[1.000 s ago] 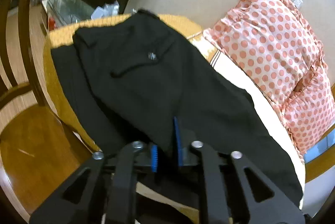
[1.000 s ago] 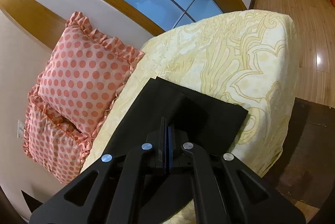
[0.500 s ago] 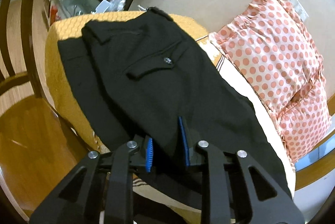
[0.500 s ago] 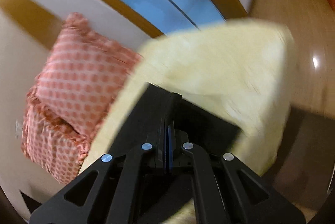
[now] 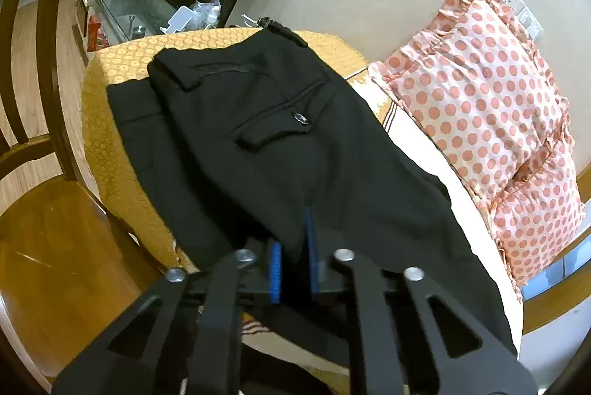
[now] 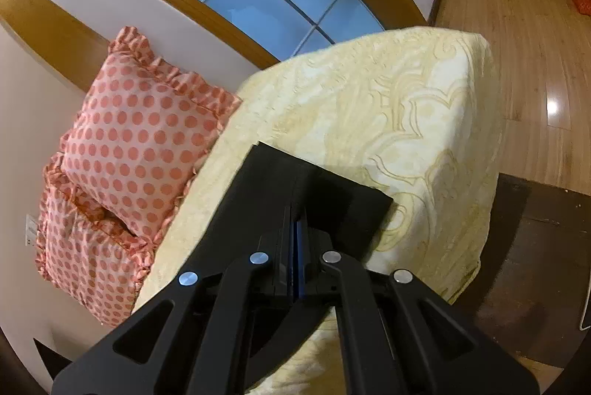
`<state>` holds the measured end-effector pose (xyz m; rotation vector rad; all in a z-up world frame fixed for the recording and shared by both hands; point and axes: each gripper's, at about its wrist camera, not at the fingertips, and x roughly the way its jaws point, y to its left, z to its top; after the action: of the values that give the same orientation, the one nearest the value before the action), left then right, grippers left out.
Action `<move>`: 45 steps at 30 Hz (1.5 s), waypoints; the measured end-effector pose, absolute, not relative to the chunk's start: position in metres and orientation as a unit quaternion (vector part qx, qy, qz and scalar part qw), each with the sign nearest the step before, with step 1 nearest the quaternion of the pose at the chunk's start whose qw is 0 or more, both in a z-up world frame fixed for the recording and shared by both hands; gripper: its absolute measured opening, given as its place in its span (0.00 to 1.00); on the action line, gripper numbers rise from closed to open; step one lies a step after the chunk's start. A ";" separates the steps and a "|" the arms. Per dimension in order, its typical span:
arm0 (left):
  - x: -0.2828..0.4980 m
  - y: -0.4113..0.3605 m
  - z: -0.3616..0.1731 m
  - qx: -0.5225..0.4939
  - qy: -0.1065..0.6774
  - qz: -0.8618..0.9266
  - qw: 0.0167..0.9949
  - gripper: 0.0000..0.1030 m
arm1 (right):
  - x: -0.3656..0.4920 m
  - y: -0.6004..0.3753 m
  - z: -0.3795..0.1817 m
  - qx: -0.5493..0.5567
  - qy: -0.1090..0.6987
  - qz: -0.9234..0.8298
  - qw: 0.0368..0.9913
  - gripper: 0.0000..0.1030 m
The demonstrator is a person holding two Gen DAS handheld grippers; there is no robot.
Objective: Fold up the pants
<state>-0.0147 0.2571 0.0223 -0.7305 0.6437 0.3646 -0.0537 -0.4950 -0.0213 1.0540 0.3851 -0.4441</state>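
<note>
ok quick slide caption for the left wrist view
Left gripper pinching a fold of black pants lying on an orange cushion.

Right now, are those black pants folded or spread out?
Folded once lengthwise: the pants lie leg over leg along the bed, one back pocket up. Both grippers pinch the fabric.

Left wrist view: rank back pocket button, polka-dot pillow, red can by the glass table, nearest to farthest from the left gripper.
From the left gripper, shut on the black pants:
1. Back pocket button, straight ahead on the pants.
2. Polka-dot pillow, off to the right against the wall.
3. Red can, far upper left beside the glass table, beyond the orange cushion.
</note>
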 end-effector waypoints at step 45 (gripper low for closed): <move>0.006 0.133 0.044 -0.159 0.304 0.040 0.938 0.67 | 0.092 -0.302 0.071 0.249 0.303 0.132 0.910 0.40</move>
<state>0.0062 0.1331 0.0440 -0.3241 0.6217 0.0811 0.0917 -0.3019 0.0708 0.5128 0.6249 0.2721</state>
